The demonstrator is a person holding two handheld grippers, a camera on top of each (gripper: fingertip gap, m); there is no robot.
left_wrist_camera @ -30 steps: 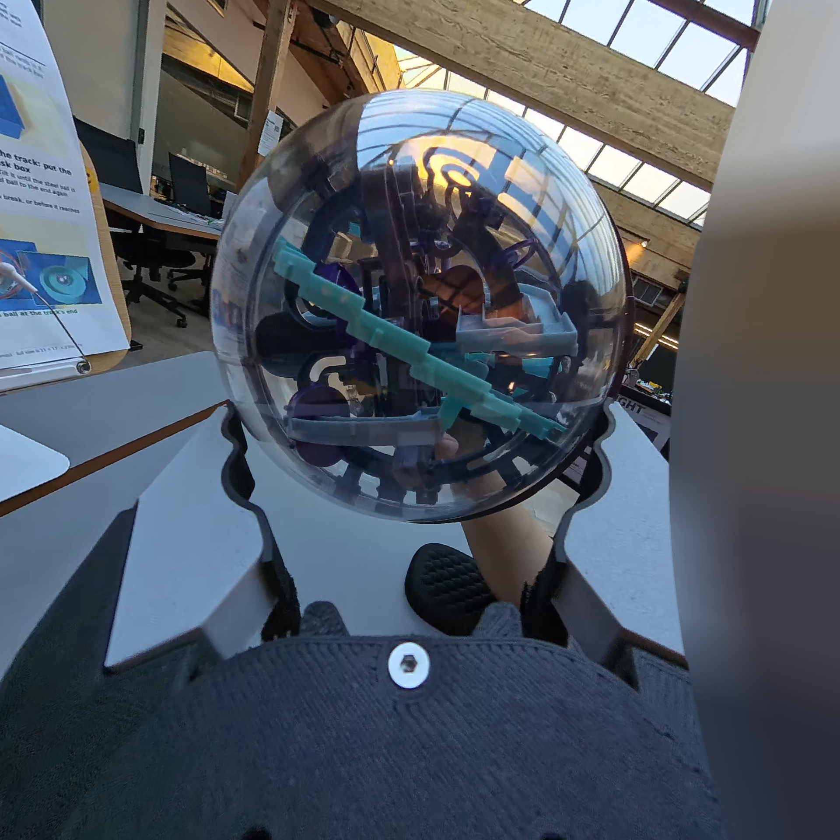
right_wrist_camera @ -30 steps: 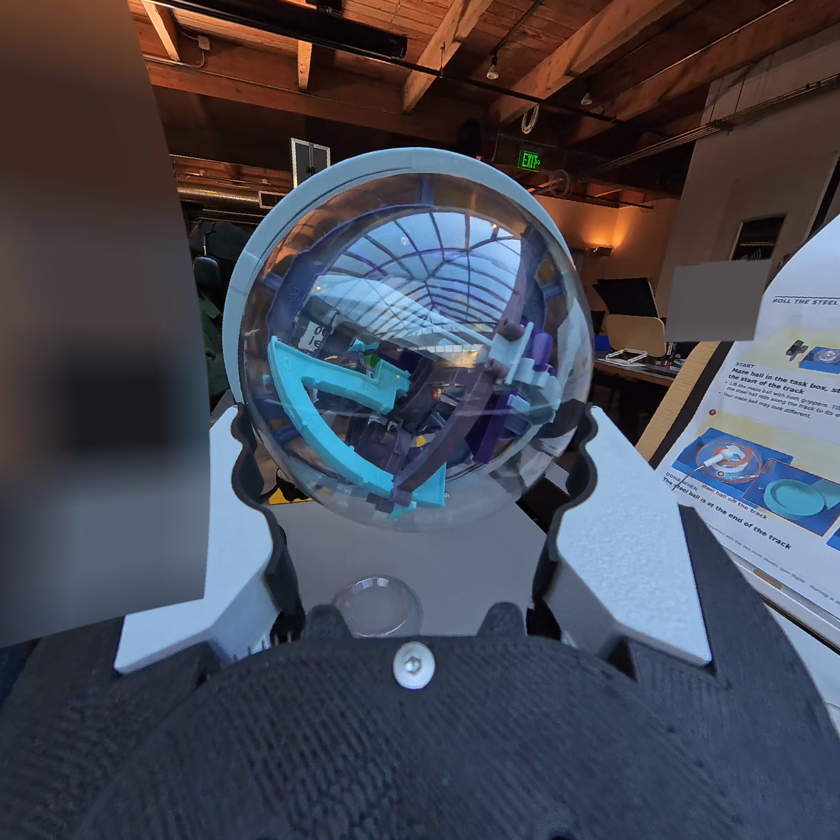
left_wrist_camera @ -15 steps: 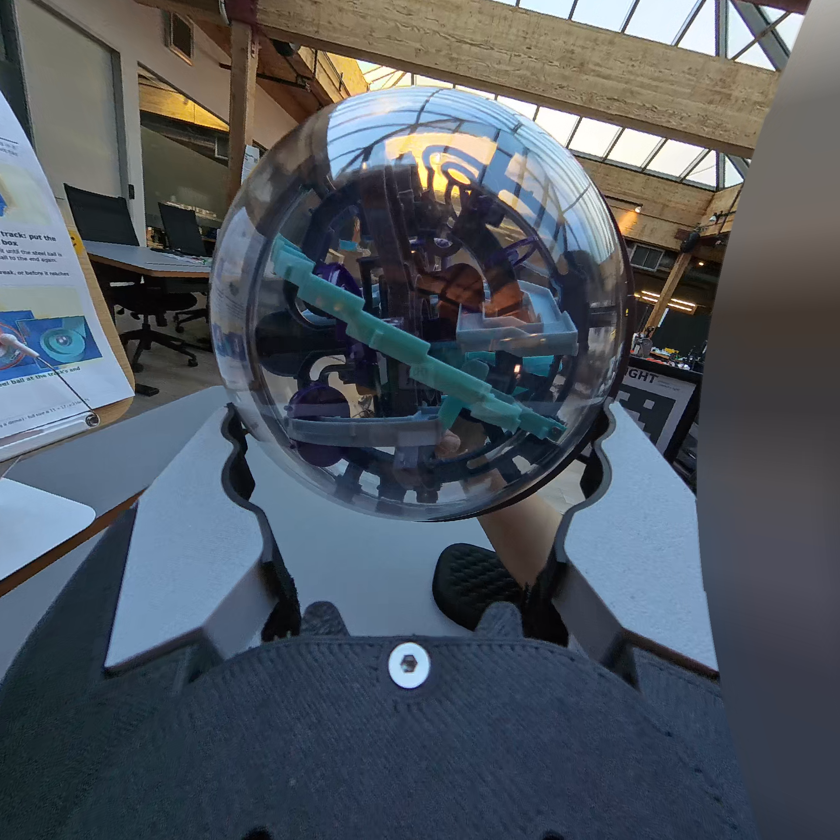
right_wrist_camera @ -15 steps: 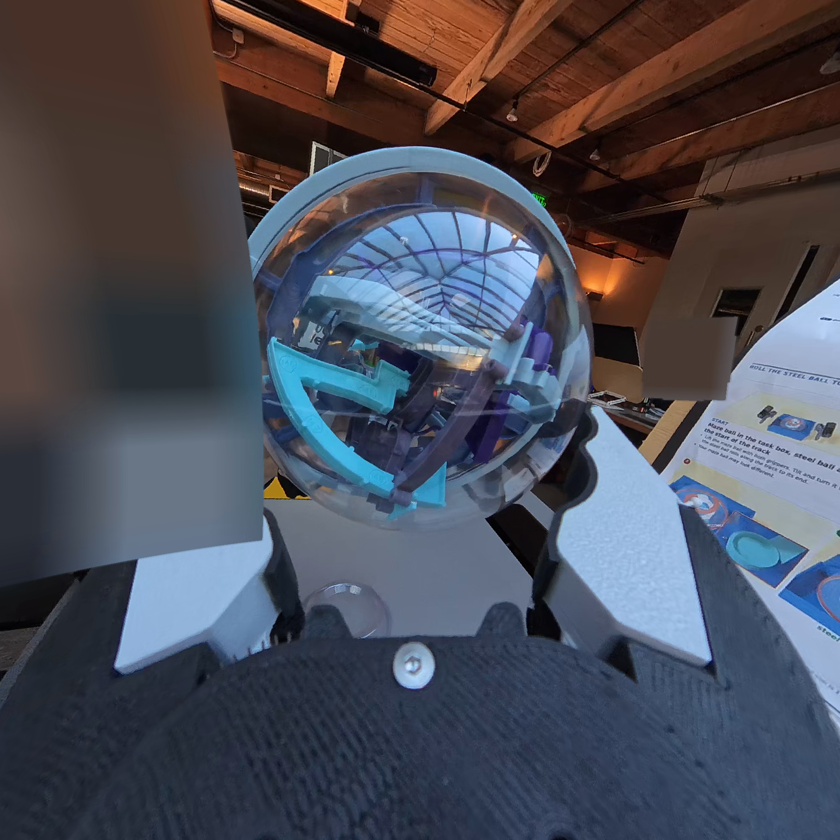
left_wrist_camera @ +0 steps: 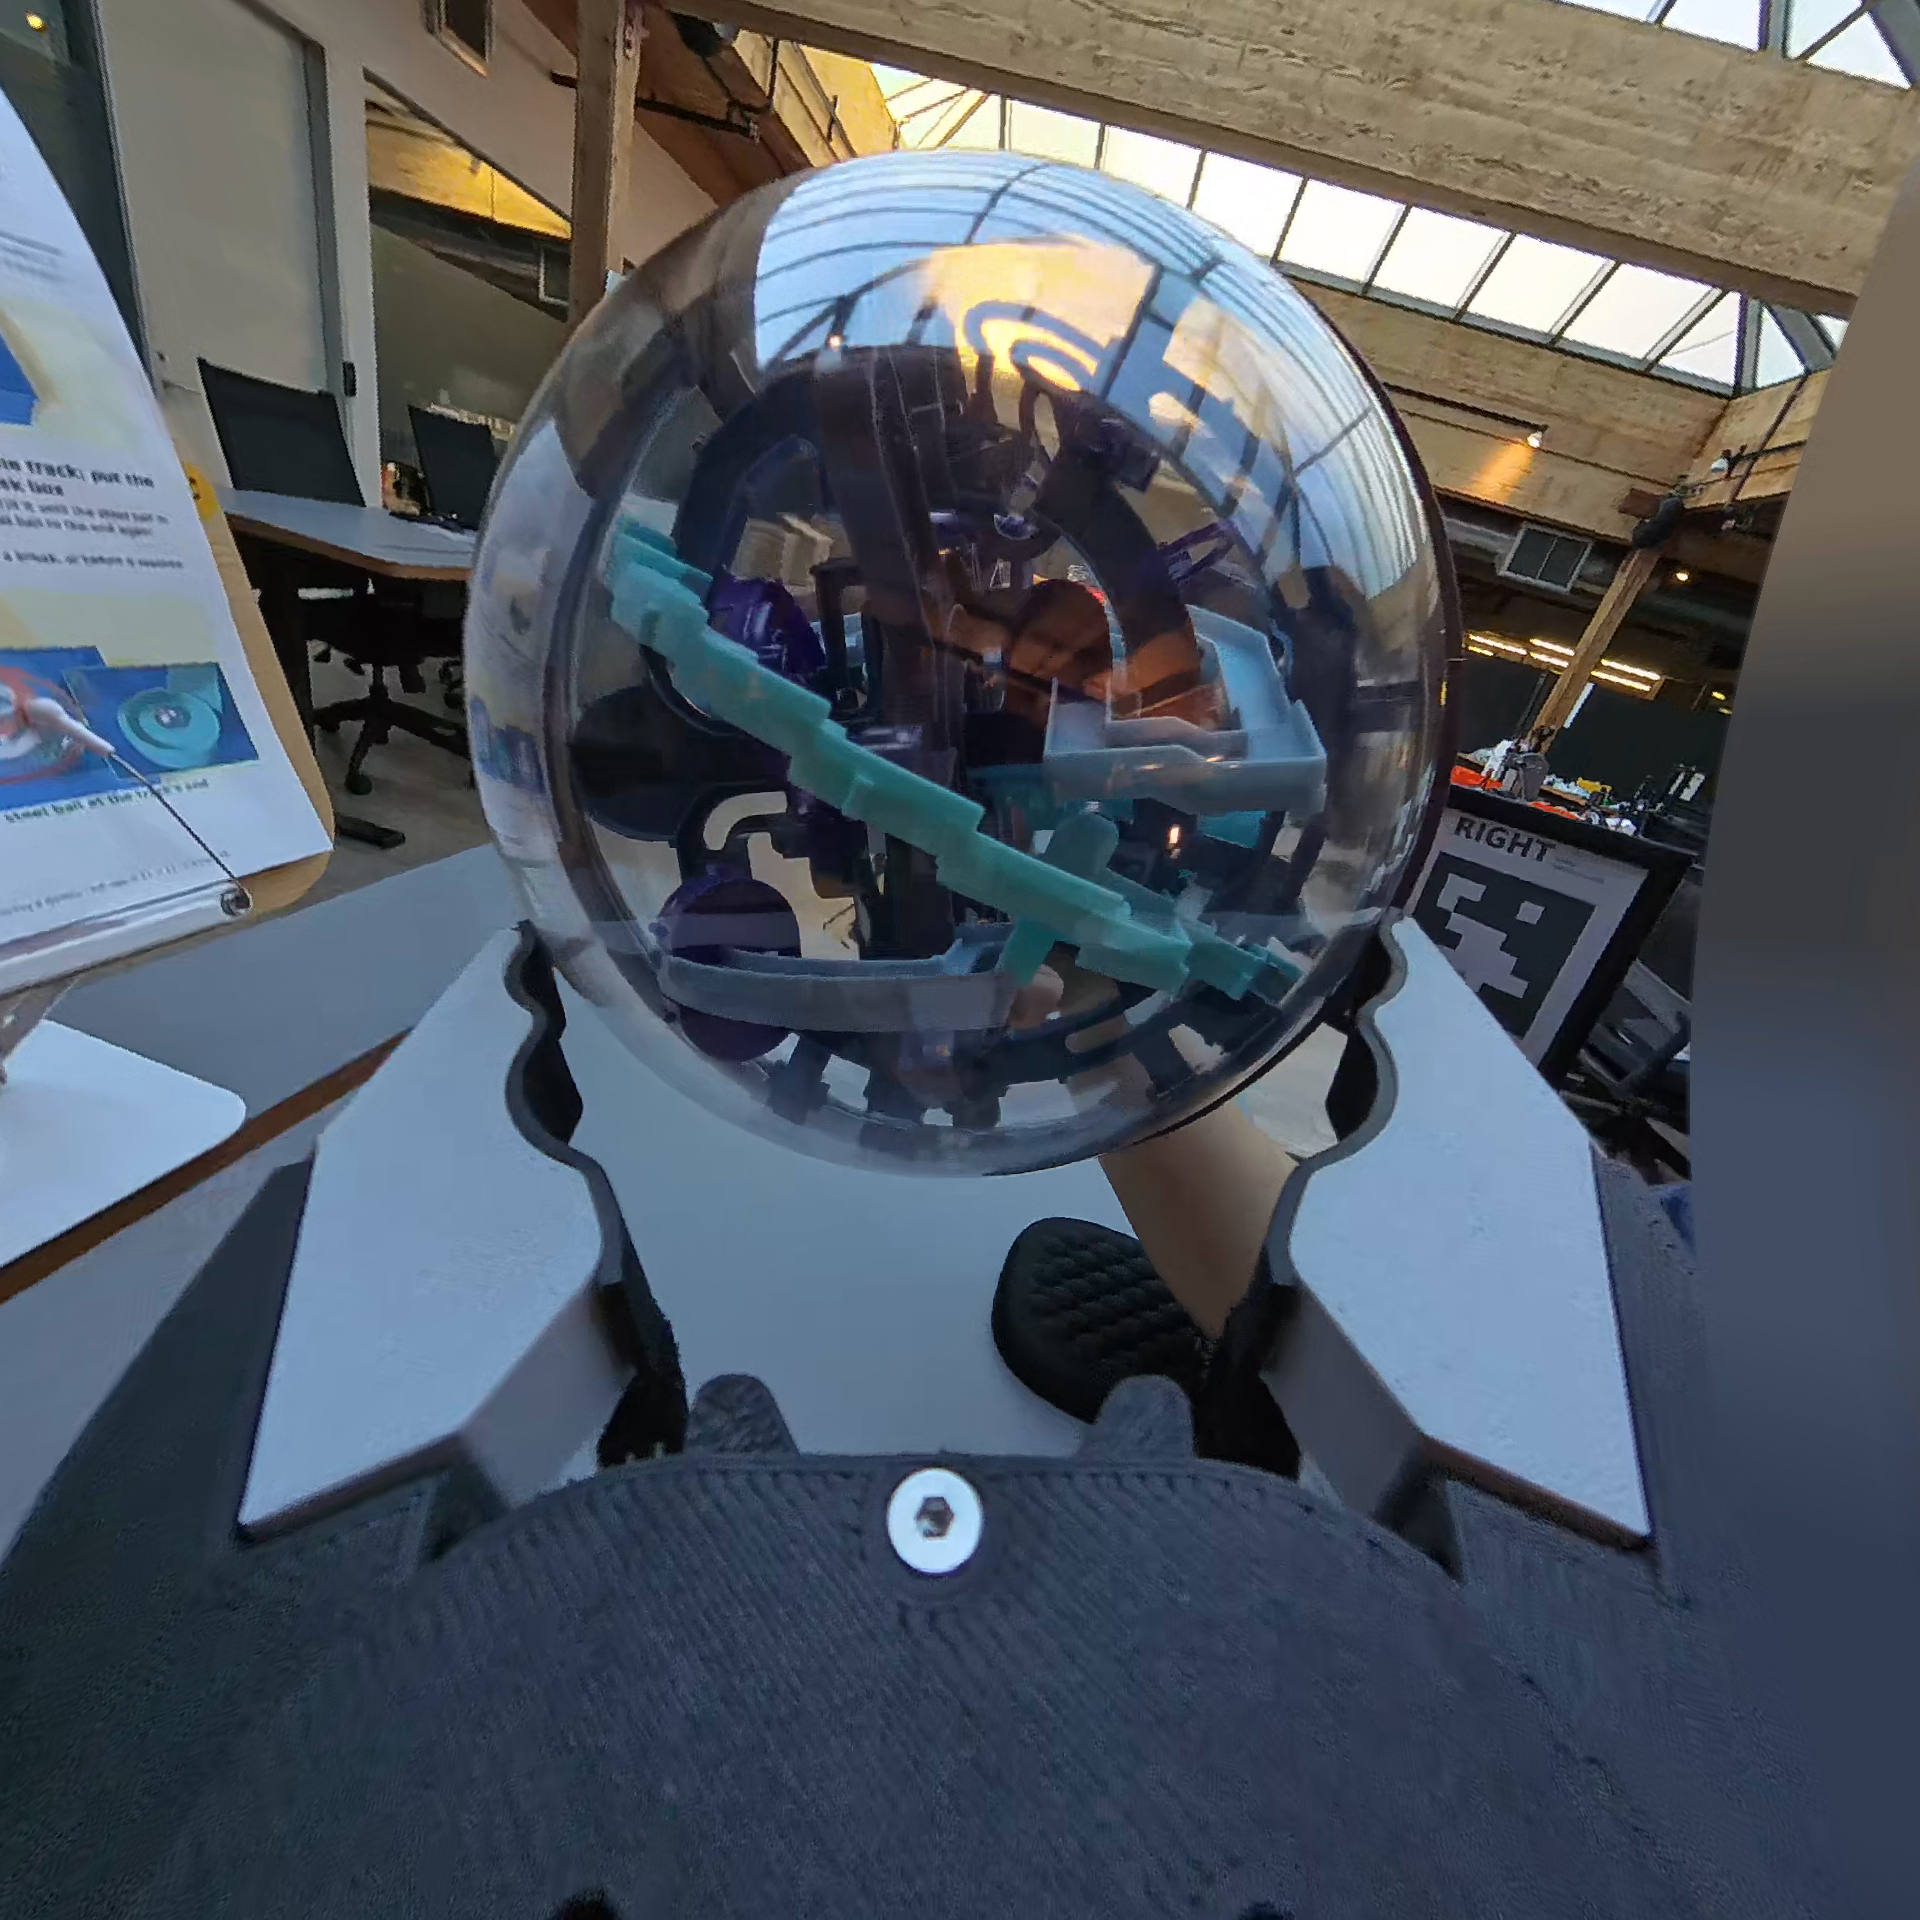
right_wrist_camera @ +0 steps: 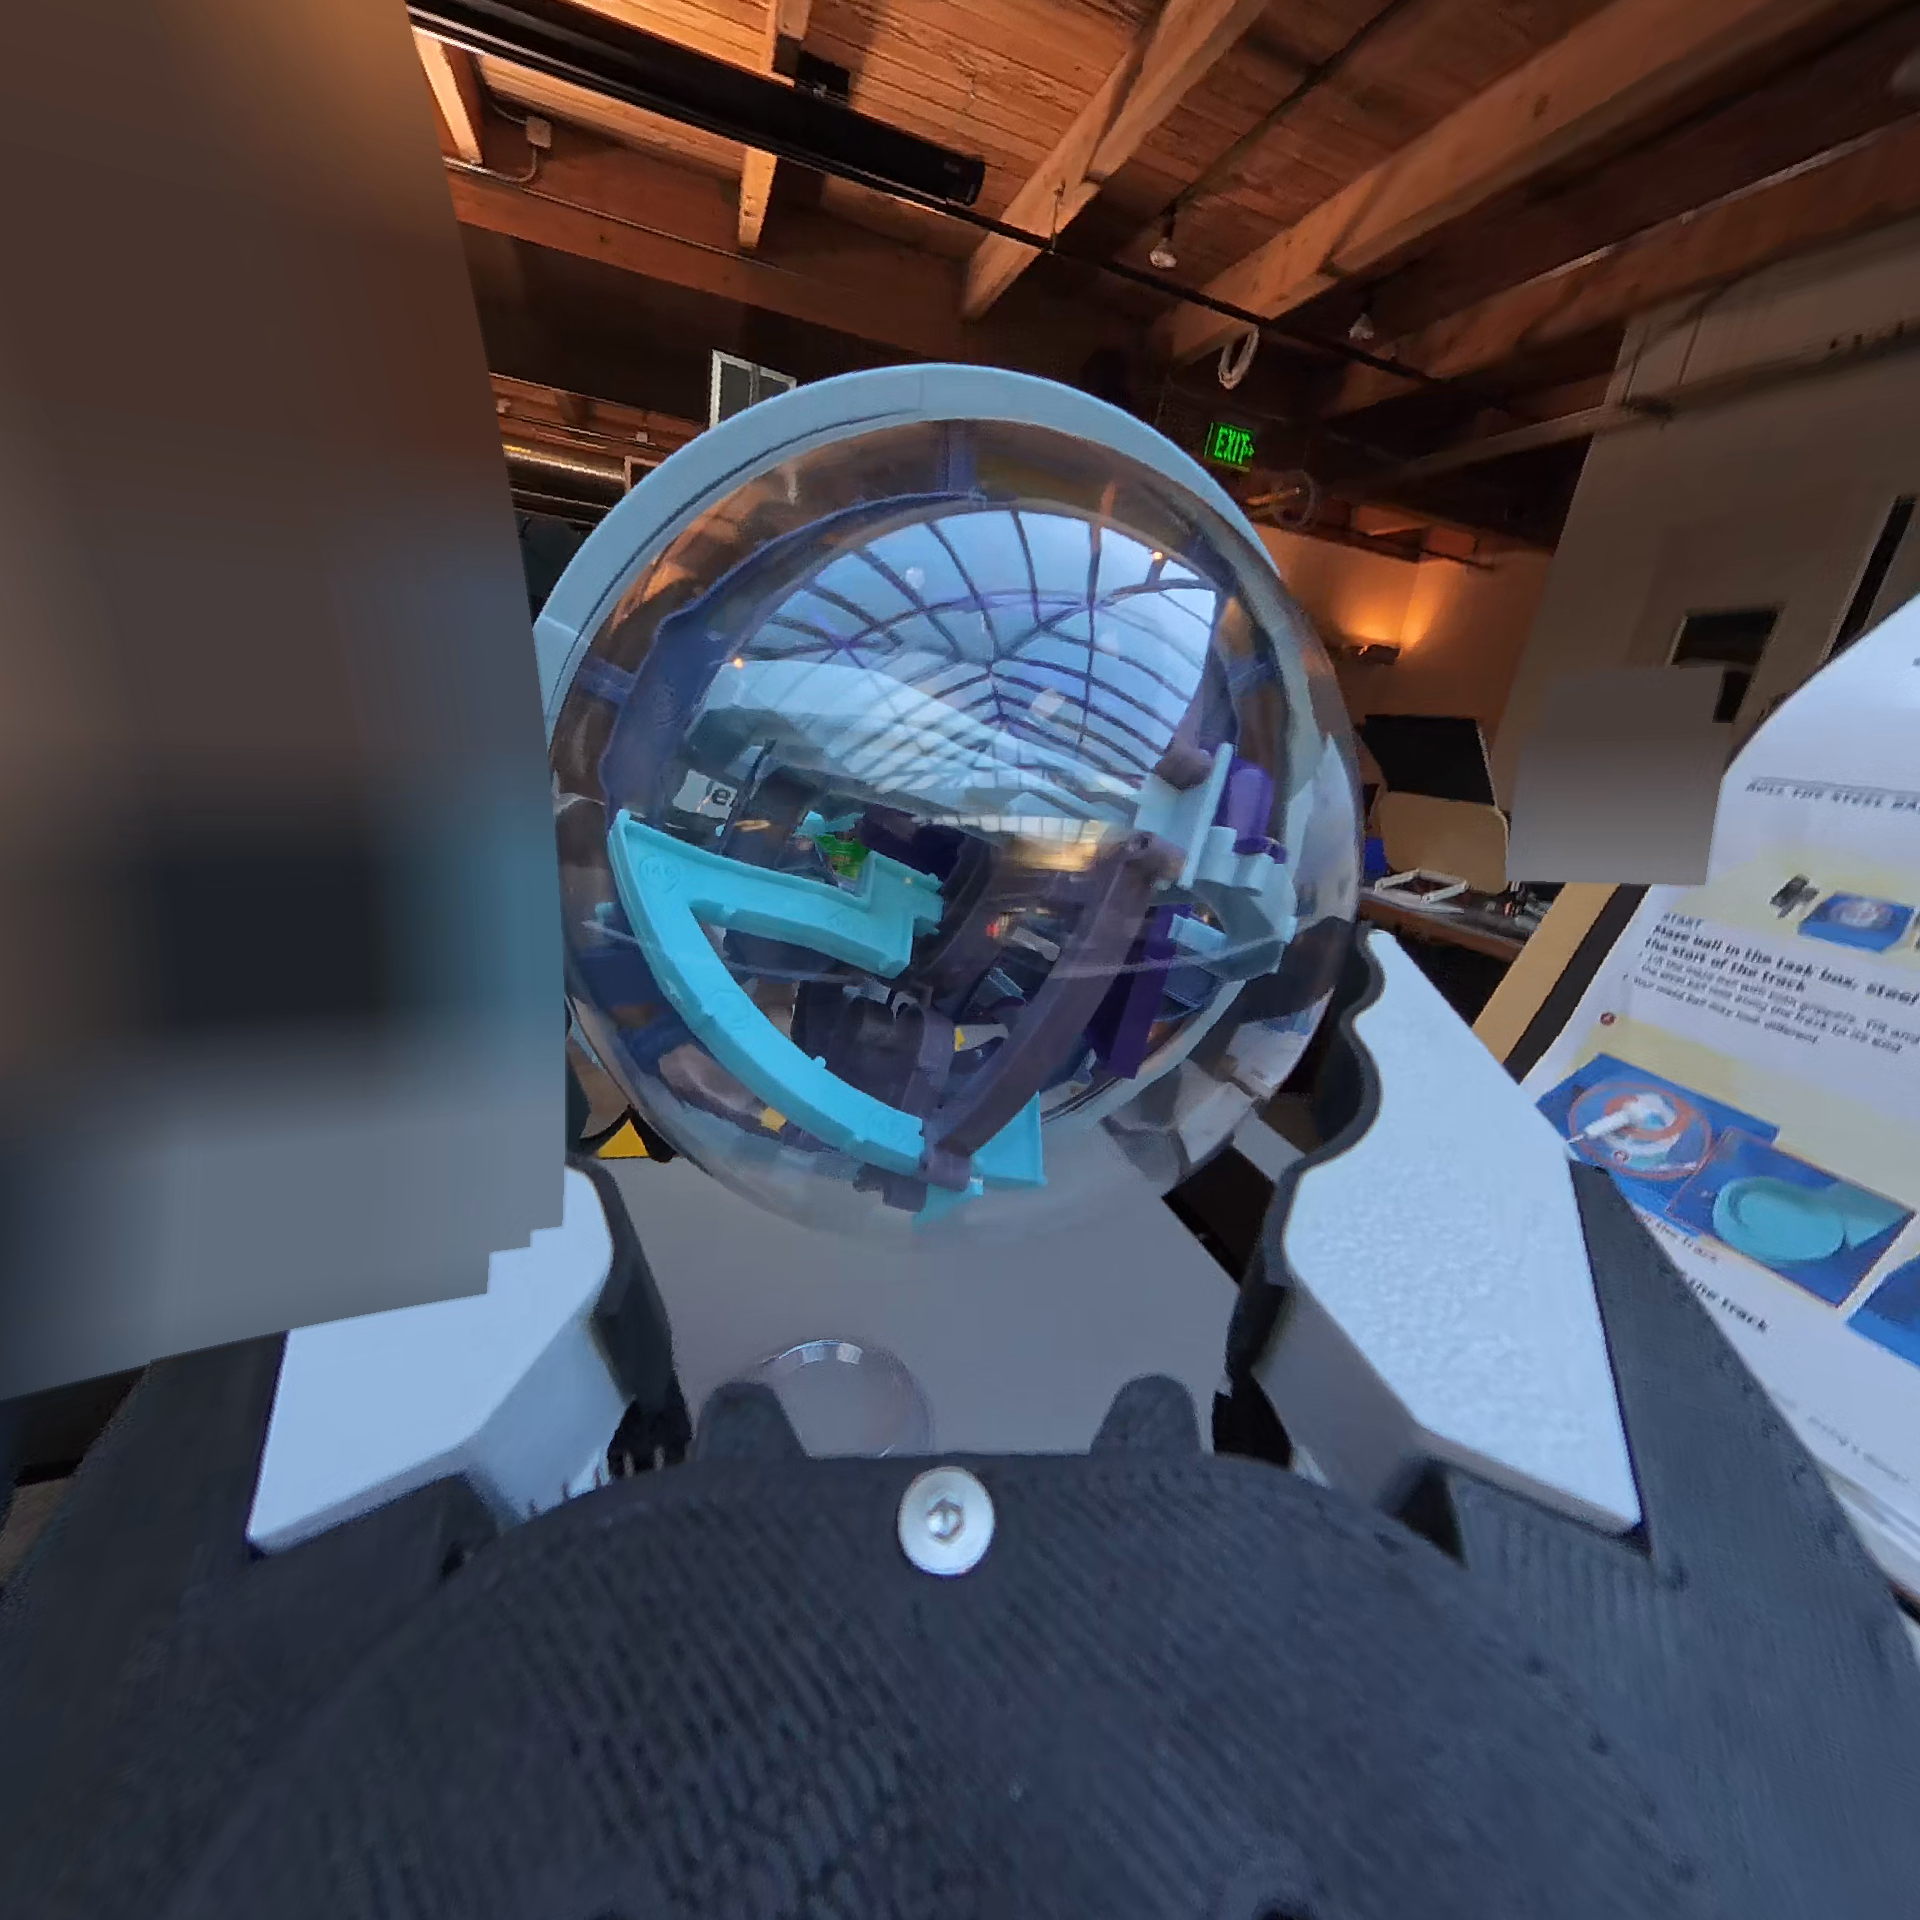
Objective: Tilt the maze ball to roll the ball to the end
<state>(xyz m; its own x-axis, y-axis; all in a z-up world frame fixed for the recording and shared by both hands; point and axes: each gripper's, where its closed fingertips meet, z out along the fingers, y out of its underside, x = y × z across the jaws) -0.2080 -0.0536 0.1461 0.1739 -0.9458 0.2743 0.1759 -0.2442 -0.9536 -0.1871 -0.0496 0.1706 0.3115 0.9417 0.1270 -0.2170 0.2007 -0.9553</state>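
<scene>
Both claws, the left gripper [left_wrist_camera: 956, 997] and right gripper [right_wrist_camera: 961, 1039], clamp the clear maze ball [left_wrist_camera: 951, 665], lifted above the bench [left_wrist_camera: 270, 997].

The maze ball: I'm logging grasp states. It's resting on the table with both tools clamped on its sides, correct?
Not quite. The maze ball is not on the table; it is held up in the air, as the left wrist view shows. The rest stands: the left tool and the right tool each clamp its sides.
</scene>
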